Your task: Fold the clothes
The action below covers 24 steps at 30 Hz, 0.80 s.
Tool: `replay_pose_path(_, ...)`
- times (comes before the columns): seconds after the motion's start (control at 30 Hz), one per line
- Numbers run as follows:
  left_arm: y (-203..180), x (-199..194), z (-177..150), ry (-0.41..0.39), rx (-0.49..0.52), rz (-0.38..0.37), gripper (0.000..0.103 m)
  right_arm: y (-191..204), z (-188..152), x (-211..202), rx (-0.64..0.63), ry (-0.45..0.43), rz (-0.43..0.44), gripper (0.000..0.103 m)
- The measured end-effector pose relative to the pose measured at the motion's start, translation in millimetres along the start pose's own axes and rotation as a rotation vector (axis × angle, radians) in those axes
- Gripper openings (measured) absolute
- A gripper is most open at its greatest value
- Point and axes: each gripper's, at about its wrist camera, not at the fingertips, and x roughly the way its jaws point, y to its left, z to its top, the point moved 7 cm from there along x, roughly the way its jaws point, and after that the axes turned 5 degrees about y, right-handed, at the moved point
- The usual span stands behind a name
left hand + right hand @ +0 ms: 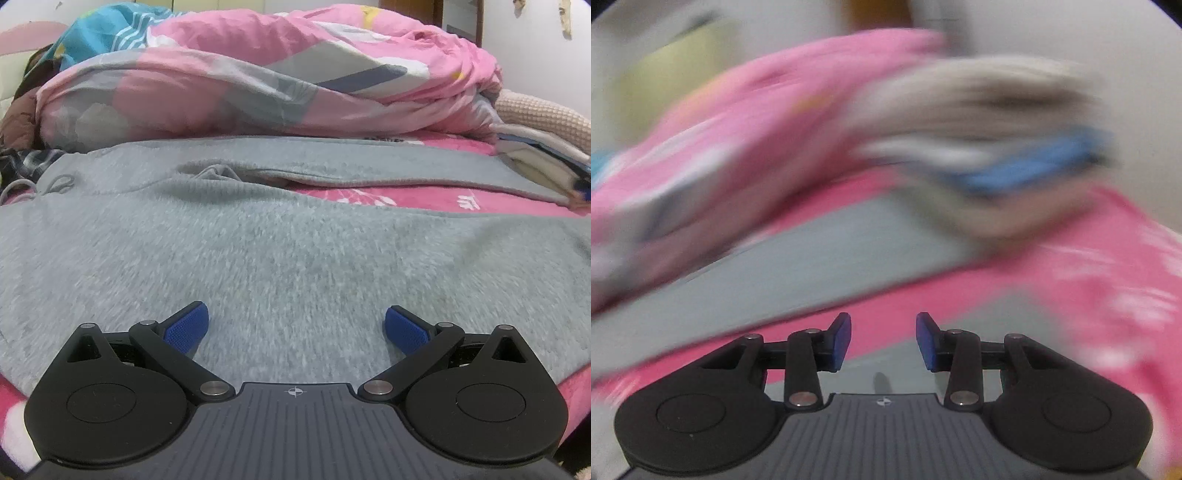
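Grey fleece trousers (280,236) lie spread across the bed, on its pink patterned sheet (388,197). They fill the left wrist view from 9 to 3 o'clock, with the drawstring (55,184) and waist toward 10 o'clock and one leg (424,173) running off toward 3 o'clock, a strip of sheet showing between the legs. A heaped pink duvet (258,85) sits beyond them at 12 o'clock.

The left tool (295,325) hovers low over the near leg, its blue pads wide apart and gripping nothing. The right tool (883,341) is released too, pads parted with nothing between them. Its view is heavily smeared by motion, showing only grey cloth (812,266) at 10 o'clock and pink sheet elsewhere.

By my reading the garment is laid out flat but not yet folded, so the step in hand is reaching for grip points. Next, each tool probably needs to pinch an edge of the near leg, then carry it over onto the far leg without bunching the thick pile.
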Motion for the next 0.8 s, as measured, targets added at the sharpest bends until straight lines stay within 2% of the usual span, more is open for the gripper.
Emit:
replay_pose_path(0.1, -0.2, 0.3, 0.8, 0.007, -0.003, 0.004, 0.103, 104.5, -21.2, 13.5, -0.212, 0.069, 0.245, 0.042)
replay_pose_path(0.13, -0.1, 0.3, 0.9, 0.007, -0.006, 0.004, 0.103, 129.4, -32.2, 16.7, -0.273, 0.093, 0.298, 0.042)
replay_pose_path(0.2, 0.3, 0.4, 0.8, 0.005, -0.012, 0.004, 0.103, 177.8, -63.3, 26.8, -0.417, 0.145, 0.343, 0.042)
replay_pose_path(0.27, 0.6, 0.2, 0.3, 0.003, -0.012, 0.002, 0.103, 194.3, -88.3, 35.2, -0.494, 0.189, 0.341, 0.041)
replay_pose_path(0.3, 1.0, -0.1, 0.1, 0.001, -0.011, -0.002, 0.103, 192.7, -97.5, 33.6, -0.520, 0.169, 0.306, 0.042)
replay_pose_path(0.37, 2.3, -0.5, -0.6, -0.005, -0.009, -0.014, 0.103, 175.7, -106.9, 14.5, -0.505, 0.129, 0.296, 0.042)
replay_pose_path(0.47, 4.1, -1.0, -1.5, -0.015, -0.005, -0.030, 0.103, 127.0, -117.9, -20.0, -0.432, 0.122, 0.255, 0.042)
replay_pose_path(0.6, 5.1, -1.8, -2.0, -0.021, -0.001, -0.041, 0.103, 76.3, -129.3, -56.9, -0.389, 0.152, 0.130, 0.043)
replay_pose_path(0.8, 3.2, -1.7, 0.3, 0.005, -0.004, -0.024, 0.103, 72.3, -119.0, -81.8, -0.367, 0.100, 0.083, 0.048)
